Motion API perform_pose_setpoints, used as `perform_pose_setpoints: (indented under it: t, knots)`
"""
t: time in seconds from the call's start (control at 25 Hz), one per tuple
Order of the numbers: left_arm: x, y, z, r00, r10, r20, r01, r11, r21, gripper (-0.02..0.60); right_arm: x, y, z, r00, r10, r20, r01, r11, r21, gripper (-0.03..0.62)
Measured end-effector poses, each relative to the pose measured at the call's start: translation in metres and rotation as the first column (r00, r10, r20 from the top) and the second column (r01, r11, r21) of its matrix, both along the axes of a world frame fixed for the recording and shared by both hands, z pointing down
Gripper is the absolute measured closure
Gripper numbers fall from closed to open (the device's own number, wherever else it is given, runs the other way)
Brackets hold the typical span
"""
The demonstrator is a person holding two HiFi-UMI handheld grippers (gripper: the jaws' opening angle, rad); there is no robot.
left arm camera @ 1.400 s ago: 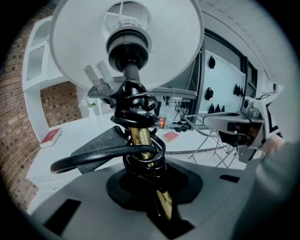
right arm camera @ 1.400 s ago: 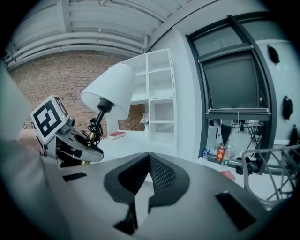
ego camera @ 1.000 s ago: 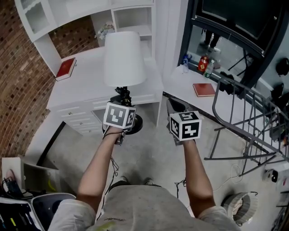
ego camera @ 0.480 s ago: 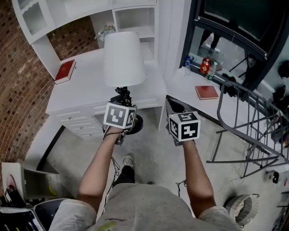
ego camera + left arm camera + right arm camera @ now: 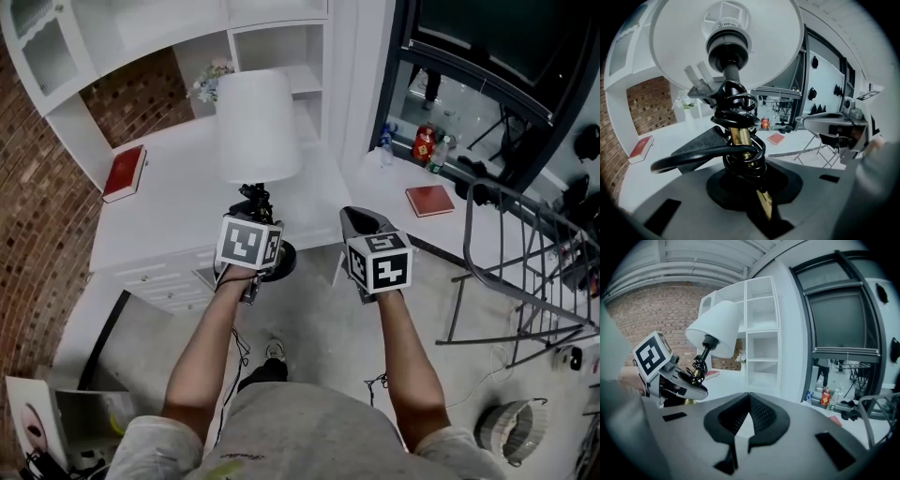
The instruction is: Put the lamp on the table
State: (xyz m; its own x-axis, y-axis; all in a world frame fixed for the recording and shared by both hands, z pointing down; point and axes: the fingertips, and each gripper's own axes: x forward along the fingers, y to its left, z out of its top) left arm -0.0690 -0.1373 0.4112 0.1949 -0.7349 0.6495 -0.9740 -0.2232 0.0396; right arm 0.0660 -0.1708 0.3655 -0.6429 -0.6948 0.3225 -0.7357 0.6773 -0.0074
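White lamp (image 5: 260, 127), one item: cone shade, brass stem, black round base, upright at frame centre in the head view. It is carried clear of any surface. The shade overlaps the desk top in the picture, and the base shows at the desk's near edge.

Black cable (image 5: 740, 157): coiled round the brass stem, one loop sticking out to the left in the left gripper view.

Left gripper (image 5: 255, 208): jaws clenched on the lamp's stem just above the base. The left gripper view shows the stem running down between the pads, with the shade's open underside filling the upper frame.

Right gripper (image 5: 362, 216): right of centre, just beside the lamp and apart from it. In the right gripper view its black pads meet at the tips and nothing is between them.

White table (image 5: 169, 211): a desk with drawers, left of centre, below white shelving (image 5: 277, 47).

Red book (image 5: 125, 173): lying on the desk's left part.

Second red book (image 5: 430, 200): on the white ledge at upper right, near a few bottles (image 5: 427, 145).

Brick wall (image 5: 28, 216): left edge.

Grey metal folding frame (image 5: 525, 272): right side, on the floor.
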Motion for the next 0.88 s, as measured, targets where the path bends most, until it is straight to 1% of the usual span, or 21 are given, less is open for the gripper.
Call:
perform_pose_setpoints:
  t: [0.16, 0.36, 0.56, 0.88]
  knots:
    - [-0.021, -0.024, -0.003, 1.000, 0.015, -0.001, -0.015, 1.000, 0.012, 0.505, -0.018, -0.019, -0.004, 1.000, 0.018, -0.012, -0.018, 1.000, 0.013, 0.591]
    - [-0.038, -0.047, -0.004, 0.999, 0.046, -0.010, -0.046, 0.999, 0.009, 0.505, -0.036, -0.039, -0.007, 0.999, 0.045, -0.016, -0.045, 0.999, 0.010, 0.591]
    - [-0.046, -0.067, -0.005, 0.996, 0.087, -0.002, -0.087, 0.996, 0.006, 0.505, -0.044, -0.053, -0.006, 0.997, 0.080, -0.014, -0.080, 0.997, -0.002, 0.591]
    - [-0.060, -0.093, -0.002, 0.991, 0.131, -0.002, -0.131, 0.991, -0.002, 0.505, -0.061, -0.073, -0.002, 0.993, 0.118, -0.030, -0.118, 0.993, -0.017, 0.591]
